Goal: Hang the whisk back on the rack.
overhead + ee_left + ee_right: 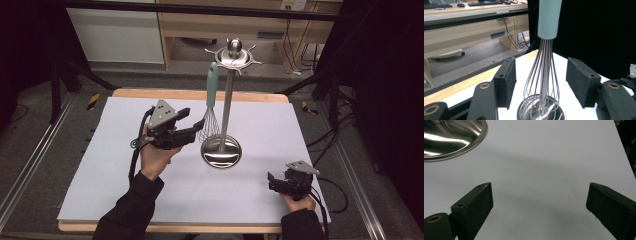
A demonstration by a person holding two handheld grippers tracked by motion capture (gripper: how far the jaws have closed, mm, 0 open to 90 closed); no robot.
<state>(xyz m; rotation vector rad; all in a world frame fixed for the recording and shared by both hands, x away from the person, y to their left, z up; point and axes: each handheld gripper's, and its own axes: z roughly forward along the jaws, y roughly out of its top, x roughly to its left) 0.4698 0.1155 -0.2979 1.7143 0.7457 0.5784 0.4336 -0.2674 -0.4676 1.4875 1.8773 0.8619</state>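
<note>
Our right tool (274, 181) waits wide by the tabletop's (125, 180) near right corner; our left tool (196, 123) gapes around the whisk (210, 107) already hung on the stand (226, 112); withdrawal remains.

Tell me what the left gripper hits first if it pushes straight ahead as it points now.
Probably the whisk: its wires hang between the open left gripper pads, untouched, with the stand's steel base right behind.

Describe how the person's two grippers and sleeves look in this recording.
Both sleeves are dark. The left gripper and right gripper are black, each topped by a grey three-cornered plate with small holes and trailing a black cable. The jaws carry flat, rough black pads, and brass-coloured pivot rings show on the black links.
</note>
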